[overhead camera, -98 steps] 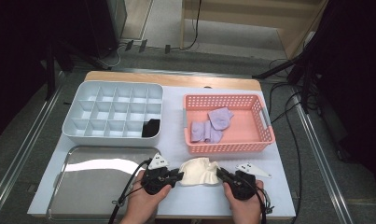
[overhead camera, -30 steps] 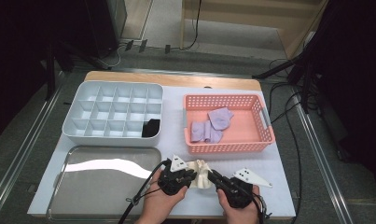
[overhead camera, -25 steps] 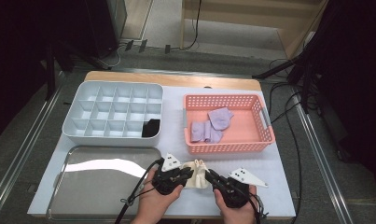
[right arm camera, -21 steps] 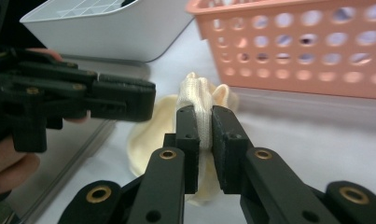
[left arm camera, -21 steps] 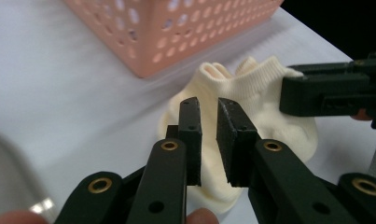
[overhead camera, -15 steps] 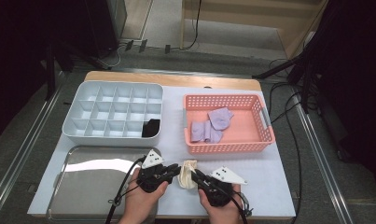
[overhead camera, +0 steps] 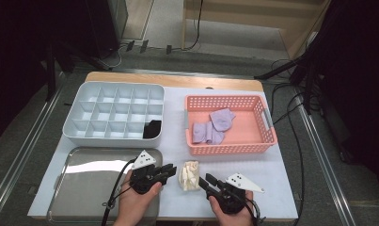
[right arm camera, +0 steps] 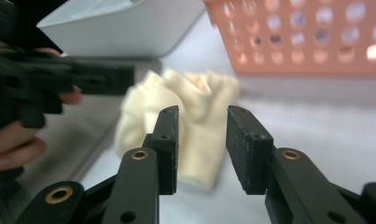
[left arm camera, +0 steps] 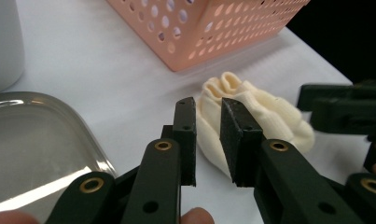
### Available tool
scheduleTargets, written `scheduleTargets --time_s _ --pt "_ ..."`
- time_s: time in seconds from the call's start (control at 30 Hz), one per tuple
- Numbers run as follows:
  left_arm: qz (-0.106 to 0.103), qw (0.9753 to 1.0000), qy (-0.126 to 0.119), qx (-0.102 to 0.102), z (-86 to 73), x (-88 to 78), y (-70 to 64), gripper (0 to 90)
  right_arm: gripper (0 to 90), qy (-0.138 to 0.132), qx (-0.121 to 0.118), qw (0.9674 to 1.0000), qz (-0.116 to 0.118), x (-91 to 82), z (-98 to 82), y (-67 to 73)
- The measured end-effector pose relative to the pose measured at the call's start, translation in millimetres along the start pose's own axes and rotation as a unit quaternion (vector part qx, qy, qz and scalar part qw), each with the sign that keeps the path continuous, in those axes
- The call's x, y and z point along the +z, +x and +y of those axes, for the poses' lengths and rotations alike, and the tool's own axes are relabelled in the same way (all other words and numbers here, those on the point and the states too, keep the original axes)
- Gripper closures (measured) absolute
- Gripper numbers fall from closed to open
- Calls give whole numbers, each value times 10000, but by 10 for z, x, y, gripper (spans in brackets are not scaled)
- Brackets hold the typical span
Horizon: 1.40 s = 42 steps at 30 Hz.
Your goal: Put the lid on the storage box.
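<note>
Cream sock (overhead camera: 189, 175), bunched and folded

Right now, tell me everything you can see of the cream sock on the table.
The cream sock is soft knit fabric, folded into a small crumpled bundle, its ribbed cuff bunched toward the pink basket. It lies on the white table in front of that basket, just right of the metal tray. It sits between the left gripper and the right gripper. Both sets of jaws stand slightly apart with nothing between them, and neither grips the sock.
</note>
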<state>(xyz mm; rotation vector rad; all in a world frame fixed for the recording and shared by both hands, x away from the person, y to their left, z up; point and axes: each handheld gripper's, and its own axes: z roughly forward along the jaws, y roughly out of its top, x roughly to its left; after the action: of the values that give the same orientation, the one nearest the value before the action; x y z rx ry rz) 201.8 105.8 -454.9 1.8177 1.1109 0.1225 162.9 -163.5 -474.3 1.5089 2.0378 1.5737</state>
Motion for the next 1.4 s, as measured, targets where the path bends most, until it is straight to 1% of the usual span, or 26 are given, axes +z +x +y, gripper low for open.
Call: scheduleTargets --time_s 0.03,0.13,0.23,0.33,0.4,0.43,0.47,0.53,0.57,0.6,0.67,0.73,0.77,0.8,0.83,0.87,0.9,0.93,0.97,1.0,1.07,1.1,1.17,1.23,1.3,1.4 --pt "-24 10000 -16 0 7 -11 -11 765 654 45 31 10000 5 15 -25 -10" --pt "-78 9999 -48 45 18 -30 -40 758 655 87 -64 9999 -87 59 -44 11" --pt "-151 9999 -51 26 23 -33 -61 744 645 167 40 9997 -169 116 -51 -2" --pt "-216 9997 -43 60 24 -31 -79 729 625 420 75 9989 -204 211 -88 4" --pt "-240 9997 -18 64 19 -25 -90 725 643 538 77 9983 -186 258 -120 27" --pt "-213 9997 -15 81 17 -17 -90 726 656 543 -53 9983 -208 282 -129 30" --pt "-225 9997 -6 70 12 -8 -91 730 660 567 -70 9979 -313 278 -128 45" --pt "-207 9998 22 78 8 -4 -78 734 674 285 -111 9985 -443 208 -110 59" --pt "-194 9998 26 77 6 -3 -70 737 673 110 -143 9988 -450 158 -92 78" --pt "-179 9998 25 62 5 -3 -63 739 674 -18 -145 9991 -397 100 -71 101" --pt "-171 9998 47 34 3 -1 -47 744 666 -158 -165 9995 -216 24 -41 157" --pt "-159 9999 48 41 -1 8 -41 749 625 -171 -140 9998 -14 -1 -41 223" --pt "-157 9998 60 44 -2 12 -45 749 568 -200 -95 9997 143 14 -50 254" --pt "-167 9998 77 53 -4 14 -45 750 498 -187 -48 9996 215 43 -62 296" --pt "-166 9998 83 66 -7 18 -44 750 442 -176 -115 9996 164 83 -74 334" --pt "-155 9998 82 62 -11 22 -45 750 417 -161 -177 9997 39 123 -89 375" --pt "-135 9999 80 62 -15 24 -45 750 422 -102 -225 9997 -66 165 -101 406" --pt "-141 9999 77 63 -18 24 -44 750 484 -30 -265 9995 -176 205 -113 428" --pt "-147 9998 77 65 -20 23 -43 750 593 11 -324 9991 -272 230 -122 438" --pt "-148 9998 71 61 -21 20 -43 749 691 56 -352 9990 -267 234 -126 440" --pt "-144 9999 58 52 -18 17 -39 749 814 67 -425 9984 -362 201 -112 420" --pt "-144 9999 44 41 -17 19 -38 748 845 22 -446 9981 -428 168 -96 394" --pt "-167 9998 44 55 -19 29 -38 745 871 -72 -329 9978 -574 78 -57 312" --pt "-178 9998 63 76 -24 45 -51 741 874 -201 -196 9978 -607 -25 -15 188" --pt "-202 9998 47 67 -27 63 -74 740 875 -253 -92 9975 -646 -96 13 98" --pt "-236 9997 12 106 -23 80 -121 742 875 -280 26 9962 -829 -191 43 -49"
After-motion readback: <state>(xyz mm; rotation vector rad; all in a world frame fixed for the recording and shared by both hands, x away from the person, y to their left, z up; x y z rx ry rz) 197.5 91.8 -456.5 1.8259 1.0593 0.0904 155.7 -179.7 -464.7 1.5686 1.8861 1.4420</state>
